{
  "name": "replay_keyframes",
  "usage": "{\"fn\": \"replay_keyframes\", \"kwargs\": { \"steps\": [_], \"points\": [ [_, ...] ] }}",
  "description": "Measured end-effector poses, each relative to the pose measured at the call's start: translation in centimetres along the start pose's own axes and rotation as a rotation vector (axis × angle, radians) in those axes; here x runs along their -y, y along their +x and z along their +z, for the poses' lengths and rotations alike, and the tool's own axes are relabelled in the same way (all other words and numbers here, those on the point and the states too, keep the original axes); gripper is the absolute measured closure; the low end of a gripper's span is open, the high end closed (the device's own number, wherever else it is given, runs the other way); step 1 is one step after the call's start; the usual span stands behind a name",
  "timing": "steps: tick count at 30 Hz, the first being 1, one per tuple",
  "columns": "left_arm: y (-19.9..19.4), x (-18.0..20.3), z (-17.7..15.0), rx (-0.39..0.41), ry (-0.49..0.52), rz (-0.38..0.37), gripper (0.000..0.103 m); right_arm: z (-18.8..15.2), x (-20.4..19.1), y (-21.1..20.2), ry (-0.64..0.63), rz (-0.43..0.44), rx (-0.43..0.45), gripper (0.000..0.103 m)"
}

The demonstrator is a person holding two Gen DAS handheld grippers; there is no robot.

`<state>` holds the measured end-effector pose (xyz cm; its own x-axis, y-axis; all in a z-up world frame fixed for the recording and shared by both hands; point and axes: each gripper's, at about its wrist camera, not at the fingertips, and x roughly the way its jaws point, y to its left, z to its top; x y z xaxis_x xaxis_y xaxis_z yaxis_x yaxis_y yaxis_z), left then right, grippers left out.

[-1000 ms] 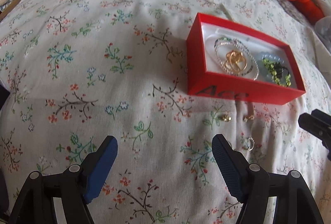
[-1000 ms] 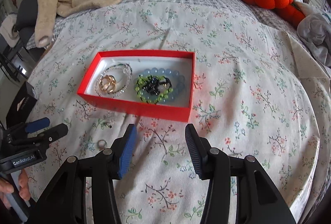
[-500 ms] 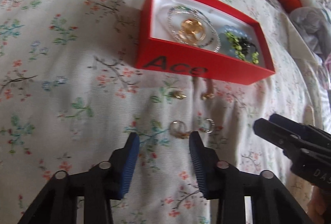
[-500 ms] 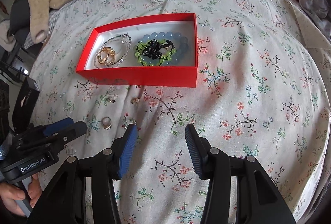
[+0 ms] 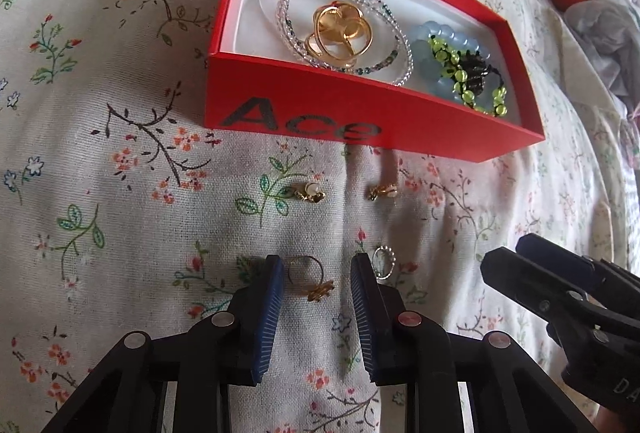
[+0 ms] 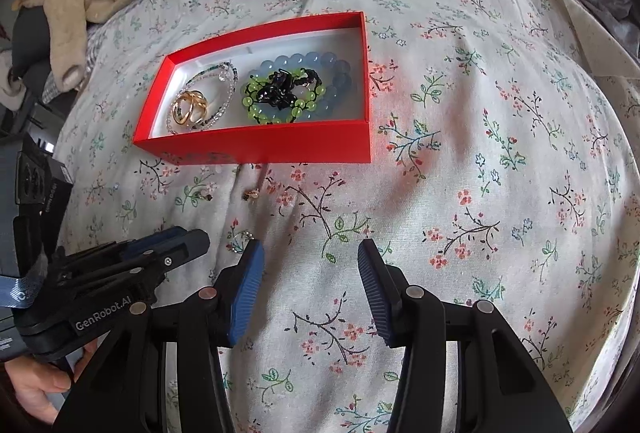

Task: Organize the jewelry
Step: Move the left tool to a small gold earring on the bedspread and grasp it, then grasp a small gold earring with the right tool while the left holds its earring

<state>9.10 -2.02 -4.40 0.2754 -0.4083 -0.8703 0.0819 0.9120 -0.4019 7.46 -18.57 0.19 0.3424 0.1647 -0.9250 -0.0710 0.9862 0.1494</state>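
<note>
Between the left gripper (image 5: 316,273) pads we see a gold ring (image 5: 311,276) w/ flower ornament, lying on the floral bedspread (image 5: 100,153); jaws narrowed around it, neither pad touching it. Just right of the right pad: thin silver ring (image 5: 385,263). Ahead, two small earrings (image 5: 310,192), (image 5: 383,191), then the red box (image 5: 360,125) w/ bracelets & gold rings. Right gripper (image 6: 310,253) sits right of the left unit, jaws wide, nothing held; we see only fabric between its pads.
</note>
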Motion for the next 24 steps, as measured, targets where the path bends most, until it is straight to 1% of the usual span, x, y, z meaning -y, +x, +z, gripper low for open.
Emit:
{"fn": "replay_keyframes", "kwargs": {
  "steps": [5, 10, 20, 21, 24],
  "points": [
    [0.53, 0.38, 0.23, -0.001, 0.006, 0.021, 0.079, 0.1, 0.52, 0.2, 0.017, 0.002, -0.002, 0.051],
    [0.79, 0.45, 0.31, 0.002, 0.018, 0.046, 0.087, 0.14, 0.89, 0.56, 0.025, 0.002, -0.009, 0.051],
    [0.53, 0.39, 0.0, 0.012, 0.034, 0.053, 0.089, 0.2, 1.06, 0.98, 0.032, 0.007, -0.022, 0.051],
    [0.43, 0.34, -0.03, 0.013, 0.033, 0.054, 0.1, 0.22, 1.08, 1.0, 0.035, 0.008, -0.022, 0.051],
    [-0.06, -0.02, -0.26, 0.017, 0.032, 0.051, 0.1, 0.2, 0.95, 0.83, 0.033, 0.008, -0.018, 0.051]
  ]
}}
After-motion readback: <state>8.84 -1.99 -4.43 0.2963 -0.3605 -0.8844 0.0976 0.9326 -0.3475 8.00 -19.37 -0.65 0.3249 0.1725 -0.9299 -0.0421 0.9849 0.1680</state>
